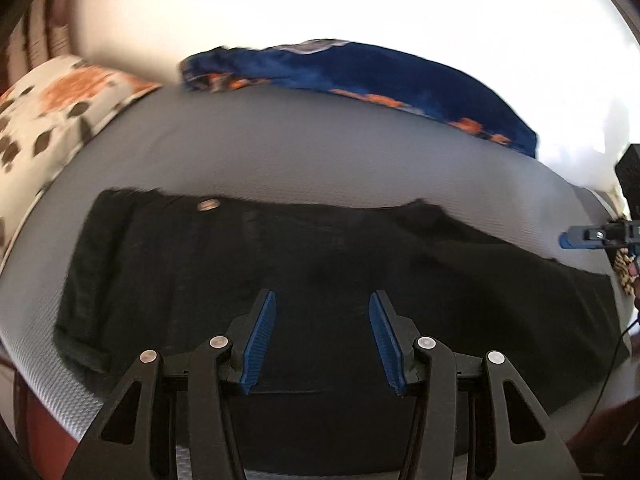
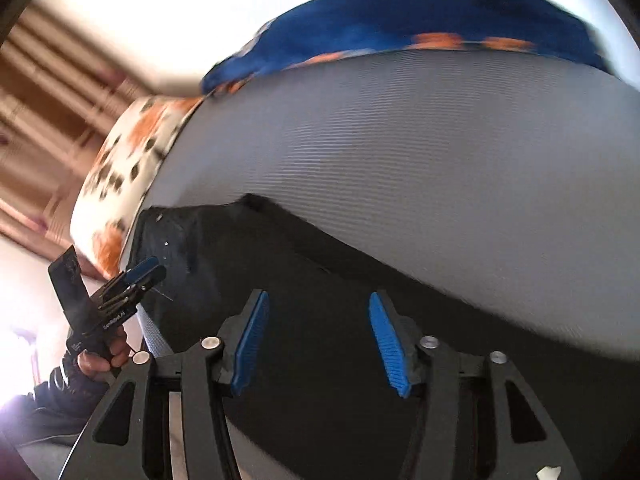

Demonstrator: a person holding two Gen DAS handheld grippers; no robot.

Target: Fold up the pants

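Black denim pants point(image 1: 320, 280) lie flat across the grey ribbed bed point(image 1: 320, 152), waistband to the left with its metal button point(image 1: 209, 204) up, legs running off to the right. At the far left sits a cream pillow point(image 1: 52, 120) with orange and brown print; behind the pants, a blue blanket point(image 1: 360, 68) edged in orange. My left tool point(image 1: 322, 336) hovers over the middle of the pants, blue pads spread apart, gripping nothing. Further right, my right tool point(image 2: 316, 336) hangs above the leg section, likewise spread wide and empty, both frames smeared with blur
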